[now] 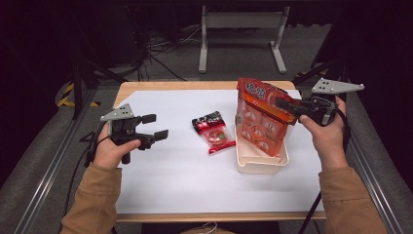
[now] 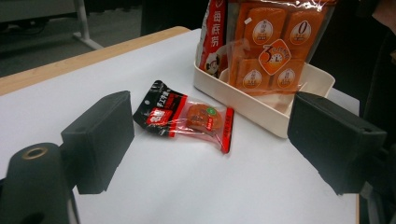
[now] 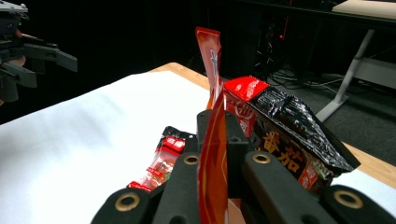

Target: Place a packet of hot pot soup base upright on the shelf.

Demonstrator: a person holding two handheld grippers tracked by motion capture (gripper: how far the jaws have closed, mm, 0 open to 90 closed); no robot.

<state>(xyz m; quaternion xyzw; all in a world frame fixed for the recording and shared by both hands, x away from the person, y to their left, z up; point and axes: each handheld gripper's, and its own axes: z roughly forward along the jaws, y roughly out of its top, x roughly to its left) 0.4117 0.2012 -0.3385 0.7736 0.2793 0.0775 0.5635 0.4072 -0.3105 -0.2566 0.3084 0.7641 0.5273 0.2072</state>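
Right gripper [image 1: 287, 105] pinching big orange bag [image 1: 260, 124] half-lowered into cream bin [image 1: 260, 165]; small red packet [image 1: 214, 131] left on table, left gripper [image 1: 155, 126] spread and empty.

We see wooden table [image 1: 127, 87] under white sheet [image 1: 175, 170]. On sheet we find small red snack packet [image 1: 213, 131] lying flat, and just beside it cream tray [image 1: 260, 165], near right edge.

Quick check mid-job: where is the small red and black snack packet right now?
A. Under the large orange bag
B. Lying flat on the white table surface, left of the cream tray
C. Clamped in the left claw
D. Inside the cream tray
B: the small red and black snack packet lies flat on the white table surface, beside the cream tray, with the left claw open and apart from it.
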